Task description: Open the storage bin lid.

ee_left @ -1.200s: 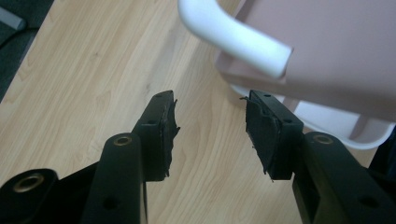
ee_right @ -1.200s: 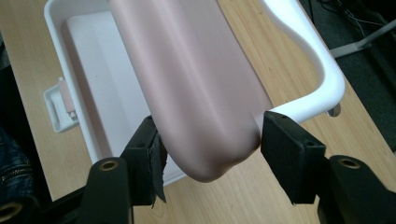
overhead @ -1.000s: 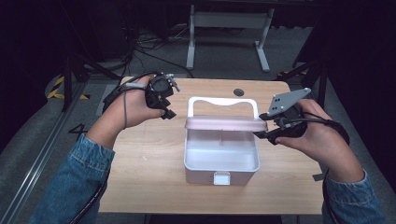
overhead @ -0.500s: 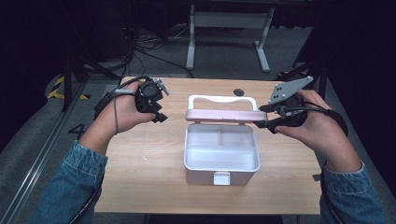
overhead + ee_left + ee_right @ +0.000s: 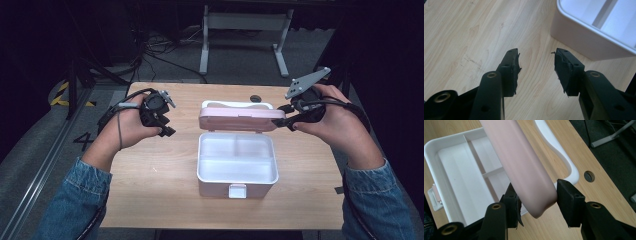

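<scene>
A white box (image 5: pixel 237 177) with a divided inside stands open on the middle of the wooden table (image 5: pixel 150 190). Its pink lid (image 5: pixel 240 119) is raised at the far side, with a white handle (image 5: pixel 235 104) behind it. My right gripper (image 5: pixel 284 116) is shut on the lid's right end; in the right gripper view the pink lid (image 5: pixel 524 170) runs between the pads of the right gripper (image 5: pixel 536 195). My left gripper (image 5: pixel 164 125) hovers left of the box, open and holding nothing. In the left gripper view the left gripper (image 5: pixel 536 62) is over bare wood, and the box wall (image 5: pixel 584 40) is at the upper right.
A small latch (image 5: pixel 237 190) sticks out of the box's near wall. A round cable hole (image 5: pixel 255 98) lies in the tabletop behind the box. Beyond the table's far edge, a metal stand (image 5: pixel 245 22) and cables lie on the dark floor.
The pink lid has swung a little higher and farther back in the right gripper. The left gripper has drifted left and nearer to me, still open.
</scene>
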Available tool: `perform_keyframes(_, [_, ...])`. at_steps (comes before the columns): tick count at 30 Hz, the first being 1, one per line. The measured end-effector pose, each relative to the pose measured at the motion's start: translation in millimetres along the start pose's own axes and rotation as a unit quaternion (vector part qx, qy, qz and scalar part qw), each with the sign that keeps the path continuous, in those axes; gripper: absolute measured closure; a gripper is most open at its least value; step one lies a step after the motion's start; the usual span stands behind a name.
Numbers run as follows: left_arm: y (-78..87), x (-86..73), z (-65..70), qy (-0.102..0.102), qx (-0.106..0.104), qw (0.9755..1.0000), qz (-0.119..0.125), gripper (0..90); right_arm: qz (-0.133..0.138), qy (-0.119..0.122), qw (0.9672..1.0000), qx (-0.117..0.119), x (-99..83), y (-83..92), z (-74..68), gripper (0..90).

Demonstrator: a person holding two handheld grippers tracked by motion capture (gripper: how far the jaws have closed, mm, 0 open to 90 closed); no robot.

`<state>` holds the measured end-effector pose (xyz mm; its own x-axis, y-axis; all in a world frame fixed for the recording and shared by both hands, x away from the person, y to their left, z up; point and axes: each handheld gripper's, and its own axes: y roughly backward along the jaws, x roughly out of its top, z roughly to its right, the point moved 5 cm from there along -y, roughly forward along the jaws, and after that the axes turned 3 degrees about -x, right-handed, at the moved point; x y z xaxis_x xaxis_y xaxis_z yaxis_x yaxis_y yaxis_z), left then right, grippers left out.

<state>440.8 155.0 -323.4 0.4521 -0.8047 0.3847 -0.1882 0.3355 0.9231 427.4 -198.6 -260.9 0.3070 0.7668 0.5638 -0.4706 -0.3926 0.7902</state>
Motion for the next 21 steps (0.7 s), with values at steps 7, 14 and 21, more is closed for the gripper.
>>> perform_keyframes(7, [-5.5, -13.5, -3.8, 0.012, -0.007, 0.9999, 0.003, 55.1, -0.014, -0.004, 0.9999, 0.001, 7.4, -4.3, 9.0, 59.5])
perform_keyframes(14, [-14.3, -36.1, -6.7, 0.025, -0.003, 0.9997, -0.002, 54.6, -0.015, -0.016, 0.9997, 0.006, 12.0, -9.9, 19.4, 61.6])
perform_keyframes(21, [-19.1, -56.8, -3.3, 0.043, -0.005, 0.9991, 0.0, 54.1, -0.019, -0.029, 0.9994, 0.007, 17.1, -17.2, 31.4, 65.2])
